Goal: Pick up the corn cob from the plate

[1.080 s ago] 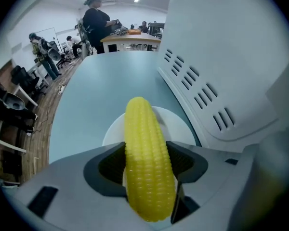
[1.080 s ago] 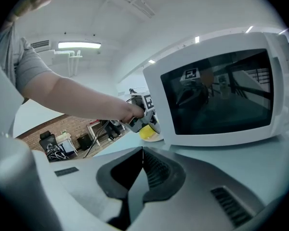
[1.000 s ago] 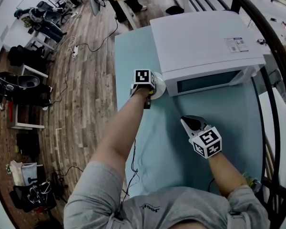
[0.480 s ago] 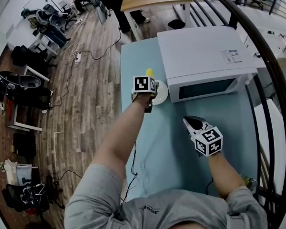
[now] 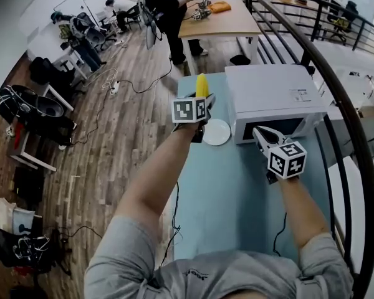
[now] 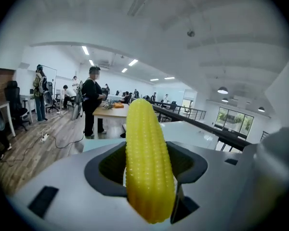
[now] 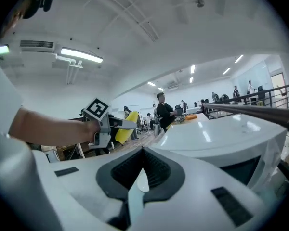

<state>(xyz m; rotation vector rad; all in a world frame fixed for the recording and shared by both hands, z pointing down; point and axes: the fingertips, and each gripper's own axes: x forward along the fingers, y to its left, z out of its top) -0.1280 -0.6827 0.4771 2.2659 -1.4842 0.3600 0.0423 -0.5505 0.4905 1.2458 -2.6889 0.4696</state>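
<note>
The pale blue table fills the lower middle of the head view. The white microwave stands at its upper right, and just left of that sits the small white plate, now bare. Above the plate at centre frame, the left gripper is clamped on the corn cob — lengthwise along the jaws, its far end reaching past them. The right gripper, right of centre, has its jaws together on nothing. The cob looks light and stiff, and its knobbly kernels should give the pads purchase — a hold across its middle would likely tip least.
</note>
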